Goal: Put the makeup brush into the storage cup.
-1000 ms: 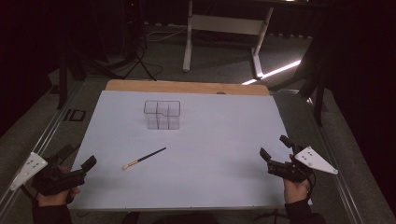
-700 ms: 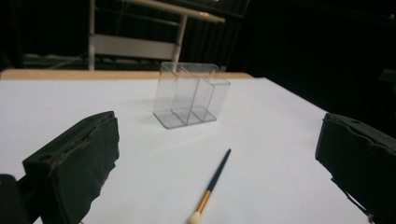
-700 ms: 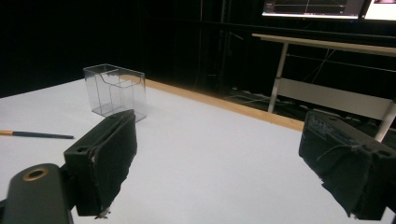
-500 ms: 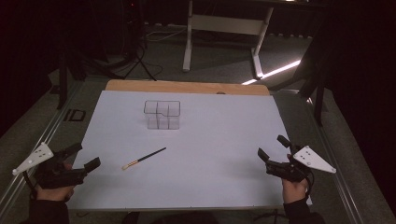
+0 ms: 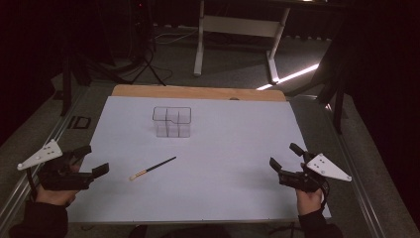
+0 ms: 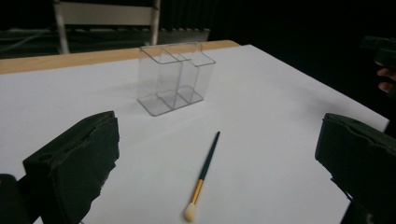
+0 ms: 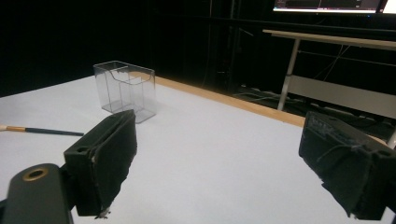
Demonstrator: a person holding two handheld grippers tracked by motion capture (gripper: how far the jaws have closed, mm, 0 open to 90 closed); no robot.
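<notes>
A clear plastic organizer (image 5: pixel 172 121) with several compartments stands upright on the white table cover (image 5: pixel 223 148), toward the back. A small brush (image 5: pixel 152 167) with a dark handle, gold ferrule and pale tip lies flat in front of it. My left gripper (image 5: pixel 94 159) hovers open at the table's left edge, left of the brush. In the left gripper view the brush (image 6: pixel 203 175) lies between the wide jaws and the organizer (image 6: pixel 175 77) stands beyond. My right gripper (image 5: pixel 285 156) is open near the right front corner. The right gripper view has the organizer (image 7: pixel 123 88) far off and the brush (image 7: pixel 42 131) at the left.
A wooden strip (image 5: pixel 198 92) edges the table's far side. Beyond it stand a white desk frame (image 5: pixel 237 29) and dark stands on the floor. Metal rails run along both table sides. The other hand (image 6: pixel 385 79) appears at the right of the left gripper view.
My left gripper has moved in toward the table and slightly forward, closing on the brush's side. The right gripper has barely shifted. Brush and organizer stay put.
</notes>
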